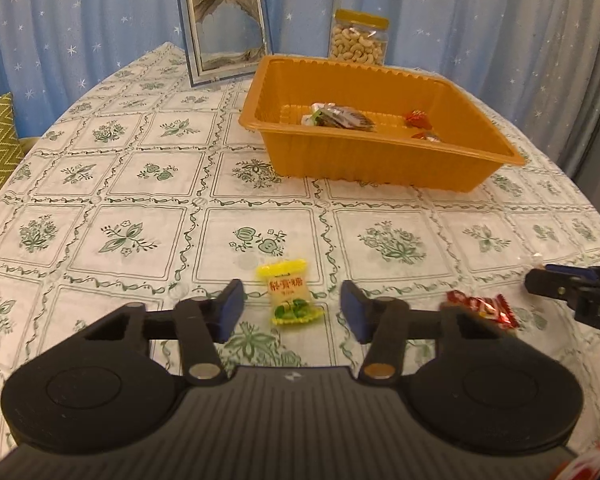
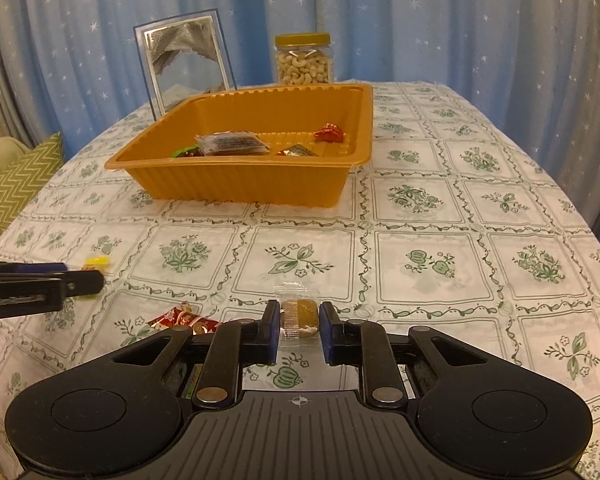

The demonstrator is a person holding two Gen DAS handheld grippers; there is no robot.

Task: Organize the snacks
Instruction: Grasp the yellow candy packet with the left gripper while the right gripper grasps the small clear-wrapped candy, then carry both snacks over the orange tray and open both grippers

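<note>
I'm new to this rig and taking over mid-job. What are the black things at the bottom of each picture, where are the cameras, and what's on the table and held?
Each black shape is a hand-held two-finger tool carried by a person, with a camera looking along its fingers. One picture is from the left tool, the other from the right tool. On the tablecloth stand an orange tray holding a few snacks, a cashew jar and a picture frame. The left tool is open around a yellow candy, not yet gripping. The right tool is shut on a clear-wrapped snack. A red snack lies between them.
</note>
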